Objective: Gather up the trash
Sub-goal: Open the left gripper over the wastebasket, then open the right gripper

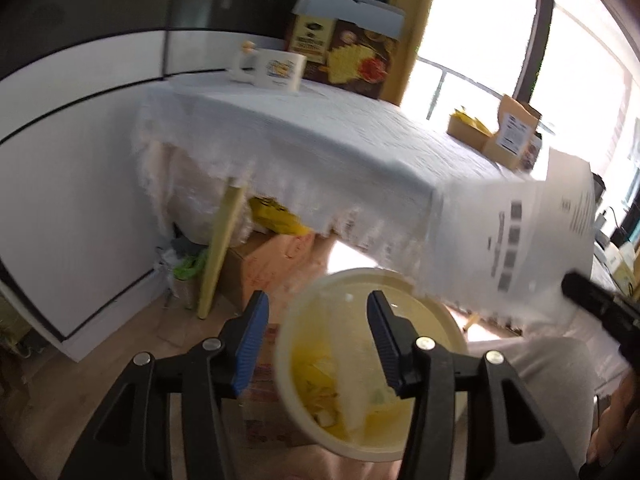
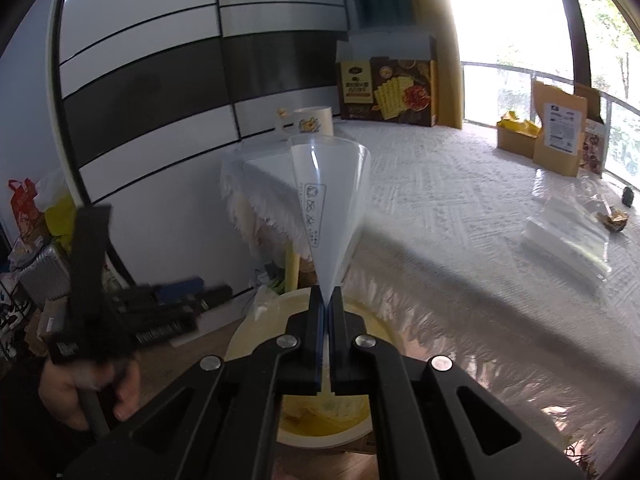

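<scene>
A cream round bin (image 1: 400,292) stands on the floor beside the table, with yellow wrappers and a white scrap inside. My left gripper (image 1: 318,320) hovers over its mouth, open, blue pads (image 1: 256,340) apart with nothing between them. My right gripper (image 2: 327,296) is shut on a thin translucent plastic wrapper (image 2: 328,200) that fans upward above the bin (image 2: 256,332). In the left wrist view that wrapper (image 1: 520,232) shows as a printed white sheet at the right, held by the right gripper (image 1: 572,284). The left gripper (image 2: 200,300) appears blurred at the left of the right wrist view.
The table (image 2: 460,208) has a white lace cloth hanging over its edge. On it stand a cracker box (image 2: 388,92), a mug (image 2: 308,120), brown cartons (image 2: 556,136), a clear plastic pack (image 2: 568,240) and a small crumpled wrapper (image 2: 616,216). A cardboard box (image 1: 272,264) sits under the table.
</scene>
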Action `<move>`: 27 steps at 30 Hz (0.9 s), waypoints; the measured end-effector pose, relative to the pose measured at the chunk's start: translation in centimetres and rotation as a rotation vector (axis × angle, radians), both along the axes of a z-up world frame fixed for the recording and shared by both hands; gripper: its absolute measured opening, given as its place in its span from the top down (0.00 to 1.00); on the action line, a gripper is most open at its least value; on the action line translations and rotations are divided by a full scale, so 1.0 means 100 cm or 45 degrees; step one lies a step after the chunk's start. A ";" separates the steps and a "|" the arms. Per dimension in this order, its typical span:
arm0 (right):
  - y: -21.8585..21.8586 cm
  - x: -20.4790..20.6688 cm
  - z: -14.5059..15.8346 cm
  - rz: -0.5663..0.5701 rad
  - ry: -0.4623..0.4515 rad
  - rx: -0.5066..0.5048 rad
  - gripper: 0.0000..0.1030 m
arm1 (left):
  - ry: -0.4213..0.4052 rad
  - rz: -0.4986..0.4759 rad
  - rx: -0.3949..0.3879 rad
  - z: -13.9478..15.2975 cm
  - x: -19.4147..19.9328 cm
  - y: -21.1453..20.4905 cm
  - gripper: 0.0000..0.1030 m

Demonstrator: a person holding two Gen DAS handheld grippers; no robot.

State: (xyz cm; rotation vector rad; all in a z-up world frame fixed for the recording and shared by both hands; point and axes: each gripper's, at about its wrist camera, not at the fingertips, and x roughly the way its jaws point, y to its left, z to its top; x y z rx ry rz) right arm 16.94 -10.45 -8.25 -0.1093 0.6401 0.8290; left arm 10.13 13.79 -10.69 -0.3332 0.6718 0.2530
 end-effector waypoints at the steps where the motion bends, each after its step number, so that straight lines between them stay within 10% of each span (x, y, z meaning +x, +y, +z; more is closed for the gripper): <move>1: 0.003 0.000 -0.004 0.015 0.013 -0.006 0.98 | 0.000 0.016 0.003 0.001 -0.003 0.005 0.50; 12: 0.036 -0.008 -0.036 0.209 0.173 -0.036 0.98 | 0.008 0.076 -0.003 -0.004 -0.016 0.026 0.50; 20: 0.046 0.019 -0.114 0.123 0.427 -0.271 0.98 | 0.016 0.047 0.010 -0.008 -0.014 0.018 0.50; 27: 0.059 0.022 -0.130 0.115 0.425 -0.343 0.98 | 0.073 0.012 0.004 -0.018 -0.005 0.012 0.50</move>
